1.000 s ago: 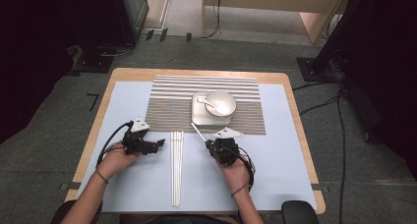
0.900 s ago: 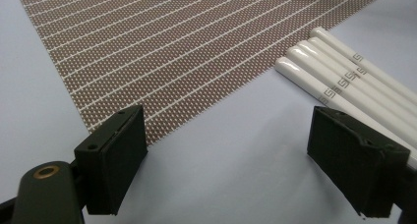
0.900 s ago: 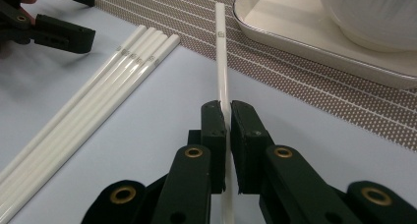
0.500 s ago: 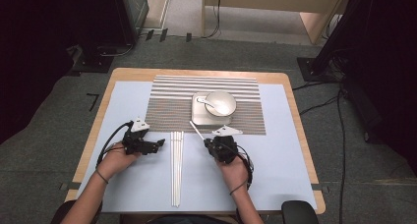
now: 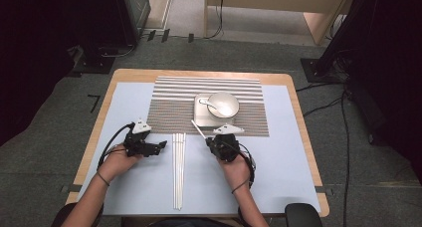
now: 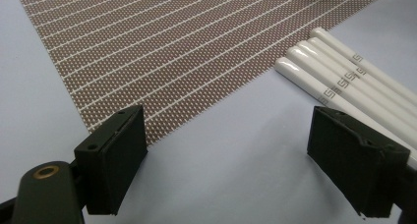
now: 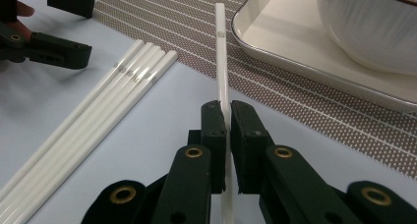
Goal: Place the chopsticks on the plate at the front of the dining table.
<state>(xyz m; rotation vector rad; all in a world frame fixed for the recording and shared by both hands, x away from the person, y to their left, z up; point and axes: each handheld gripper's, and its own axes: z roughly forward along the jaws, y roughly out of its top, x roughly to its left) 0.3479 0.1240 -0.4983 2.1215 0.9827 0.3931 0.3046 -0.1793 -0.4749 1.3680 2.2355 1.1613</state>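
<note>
Glossy white chopstick [image 7: 221, 62] clamped in right gripper [image 7: 228, 117].

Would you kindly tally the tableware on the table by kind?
Chopsticks: 5, four lying together and one in the right claw
Bowls: 1
Spoons: 1
Trays: 1
Placemats: 1
Total: 9

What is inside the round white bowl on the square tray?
Inside the round white bowl lies a white spoon, its handle reaching over the rim toward the square white tray. The bowl's bottom under the spoon is covered.
</note>
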